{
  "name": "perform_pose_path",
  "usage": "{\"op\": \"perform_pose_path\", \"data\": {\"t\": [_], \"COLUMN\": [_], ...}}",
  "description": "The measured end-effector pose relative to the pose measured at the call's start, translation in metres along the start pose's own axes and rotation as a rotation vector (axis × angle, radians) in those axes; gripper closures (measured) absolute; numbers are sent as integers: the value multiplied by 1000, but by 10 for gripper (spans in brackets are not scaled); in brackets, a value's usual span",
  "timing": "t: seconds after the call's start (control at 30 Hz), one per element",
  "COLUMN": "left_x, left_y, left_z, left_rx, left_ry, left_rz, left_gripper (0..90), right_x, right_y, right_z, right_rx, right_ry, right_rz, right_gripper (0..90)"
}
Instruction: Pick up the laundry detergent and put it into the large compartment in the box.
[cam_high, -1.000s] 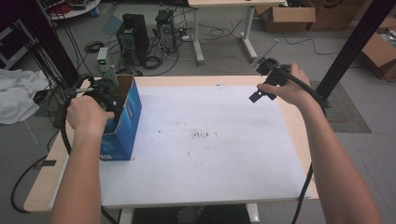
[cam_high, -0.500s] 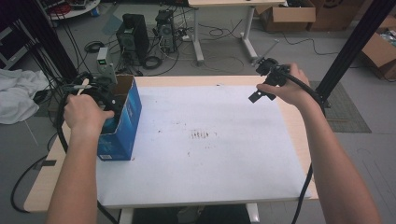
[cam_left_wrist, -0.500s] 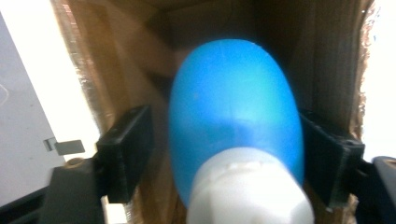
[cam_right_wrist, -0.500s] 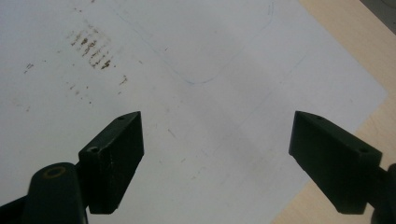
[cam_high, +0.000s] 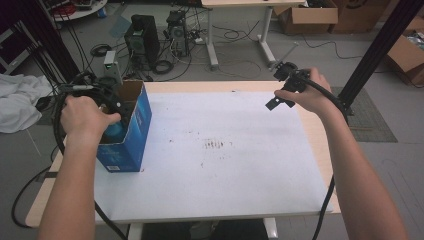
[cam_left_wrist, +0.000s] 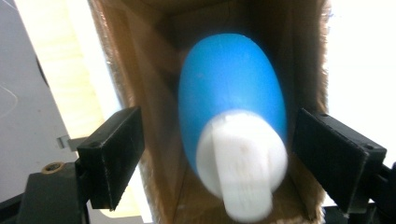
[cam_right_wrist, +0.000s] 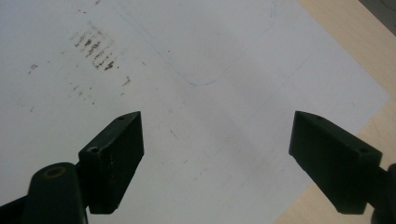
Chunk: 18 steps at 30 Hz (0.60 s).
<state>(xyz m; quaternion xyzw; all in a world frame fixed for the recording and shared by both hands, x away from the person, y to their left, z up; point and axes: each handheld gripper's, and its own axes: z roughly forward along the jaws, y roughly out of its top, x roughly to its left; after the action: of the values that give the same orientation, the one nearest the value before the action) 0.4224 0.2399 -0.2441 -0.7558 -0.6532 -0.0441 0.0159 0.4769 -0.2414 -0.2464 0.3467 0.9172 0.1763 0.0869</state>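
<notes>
An open blue cardboard box stands at the left edge of the white sheet. Inside it lies a blue bottle with a white cap, cap end toward the camera. My left gripper hangs over the box mouth, pointing down into it. Its jaws have just been opening and now stand wide on either side of the bottle, pads clear of it. A hand covers that gripper in the high view. My right gripper is held above the sheet's far right corner, open, with nothing between its fingers.
The sheet covers most of a wooden table, with brown smudges near its middle. Beyond the far edge, computer towers and cables sit on the floor. A black post rises at the right; a white cloth lies left.
My left hand has lifted a little above the box, uncovering more of the box's opening. The right hand and its gripper have stayed where they were.
</notes>
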Motion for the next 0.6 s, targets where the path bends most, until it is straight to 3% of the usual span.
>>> {"op": "perform_pose_path", "data": {"t": [0.27,0.33,0.6], "left_x": [-11,-18,-60], "left_y": [-7,-9,-6], "left_z": [-28,-35,-54], "left_rx": [-44,-62,-105], "left_ry": [0,-8,-43], "left_rz": [62,79,220], "left_gripper": [177,178,181], "right_x": [1,1,7], "right_y": [-1,0,5], "right_z": [-3,-4,-7], "right_rx": [-8,-9,-6], "right_ry": [2,2,-1], "right_rz": [1,2,-3], "right_gripper": [177,175,175]}}
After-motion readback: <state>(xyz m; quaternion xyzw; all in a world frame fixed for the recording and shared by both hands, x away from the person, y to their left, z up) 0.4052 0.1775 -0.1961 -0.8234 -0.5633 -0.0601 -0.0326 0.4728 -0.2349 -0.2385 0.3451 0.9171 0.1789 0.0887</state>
